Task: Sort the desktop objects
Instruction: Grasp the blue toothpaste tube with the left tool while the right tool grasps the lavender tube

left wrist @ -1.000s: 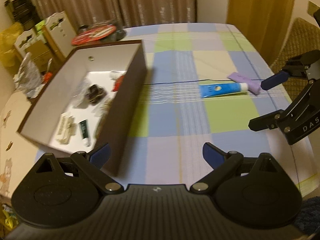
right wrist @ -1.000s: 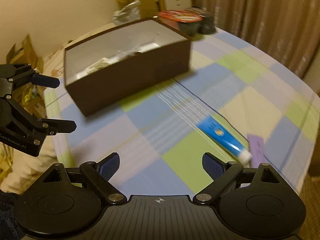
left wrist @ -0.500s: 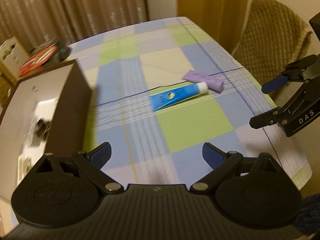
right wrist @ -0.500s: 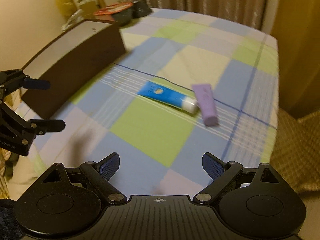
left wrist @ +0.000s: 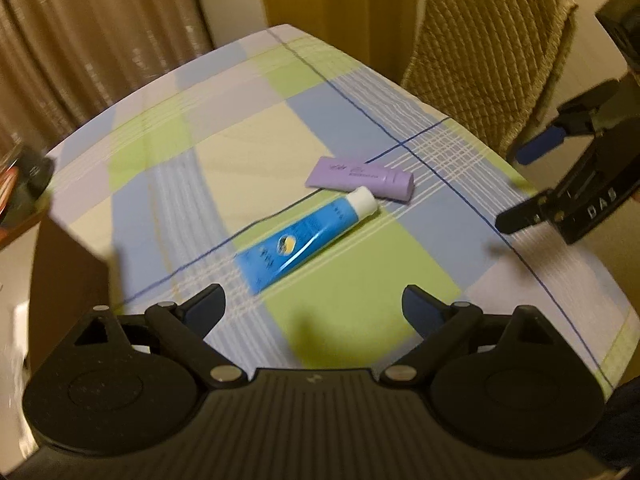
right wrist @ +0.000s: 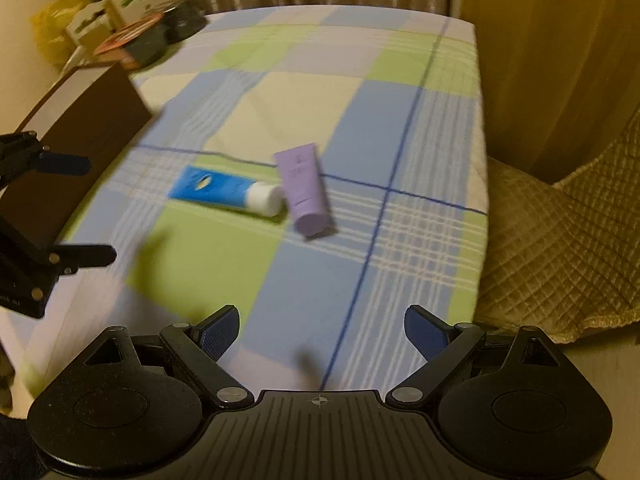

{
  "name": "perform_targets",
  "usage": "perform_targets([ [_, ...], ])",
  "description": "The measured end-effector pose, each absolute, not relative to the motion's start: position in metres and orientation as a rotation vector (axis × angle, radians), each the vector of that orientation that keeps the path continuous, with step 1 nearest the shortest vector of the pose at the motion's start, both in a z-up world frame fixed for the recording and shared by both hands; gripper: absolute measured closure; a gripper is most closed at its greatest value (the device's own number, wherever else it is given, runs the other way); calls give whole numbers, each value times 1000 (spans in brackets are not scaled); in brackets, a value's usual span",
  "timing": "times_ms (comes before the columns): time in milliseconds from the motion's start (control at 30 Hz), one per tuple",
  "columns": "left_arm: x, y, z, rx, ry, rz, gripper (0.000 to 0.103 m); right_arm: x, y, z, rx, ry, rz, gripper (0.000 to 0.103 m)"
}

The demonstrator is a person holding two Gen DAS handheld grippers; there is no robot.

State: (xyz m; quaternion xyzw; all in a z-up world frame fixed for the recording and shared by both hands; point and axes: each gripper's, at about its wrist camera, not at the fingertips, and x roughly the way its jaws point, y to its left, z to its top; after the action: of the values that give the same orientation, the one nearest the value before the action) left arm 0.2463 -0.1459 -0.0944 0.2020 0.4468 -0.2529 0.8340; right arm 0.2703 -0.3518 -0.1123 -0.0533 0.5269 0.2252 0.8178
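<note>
A blue tube with a white cap [left wrist: 306, 239] [right wrist: 226, 191] lies on the checked tablecloth, its cap touching a purple tube [left wrist: 360, 178] [right wrist: 305, 188]. My left gripper [left wrist: 314, 308] hovers open just short of the blue tube's flat end, nothing between its fingers. My right gripper [right wrist: 322, 332] is open above the cloth, nearer than both tubes. The right gripper [left wrist: 532, 184] shows at the right edge of the left wrist view. At the left edge of the right wrist view is the left gripper [right wrist: 84, 210]. The brown box [left wrist: 68, 272] [right wrist: 80, 136] stands to the left.
A chair with a quilted tan cover [left wrist: 488, 48] [right wrist: 560, 240] stands against the table's right side. Dark round containers, one with a red lid [right wrist: 140, 40], sit at the far left corner. Curtains [left wrist: 100, 32] hang behind the table.
Both views have swung away from the box toward the two tubes, which now sit closer and more central. The box has slid to the left edge. Both grippers stayed open.
</note>
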Motion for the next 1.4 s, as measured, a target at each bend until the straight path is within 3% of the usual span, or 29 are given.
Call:
perform_targets([
  [500,323,-189,-147,562,965,-765,17,326,-371,-134,-38,1171,404,11],
  [800,342,-191,-177,577,1034,-846,57,339,-374,-137,-14,1177,392,11],
  [967,344,-174,-177,472,1102,-800,73,349,-364,-137,-13,1162,417,11],
  [1233,319,-122,-175,327,1214,-599,73,362,-334,-141,-52,1151,526,11],
  [1400,326,-115,-172,254,1194,-573,70,368,-312,-150,-112,1157,575,11],
])
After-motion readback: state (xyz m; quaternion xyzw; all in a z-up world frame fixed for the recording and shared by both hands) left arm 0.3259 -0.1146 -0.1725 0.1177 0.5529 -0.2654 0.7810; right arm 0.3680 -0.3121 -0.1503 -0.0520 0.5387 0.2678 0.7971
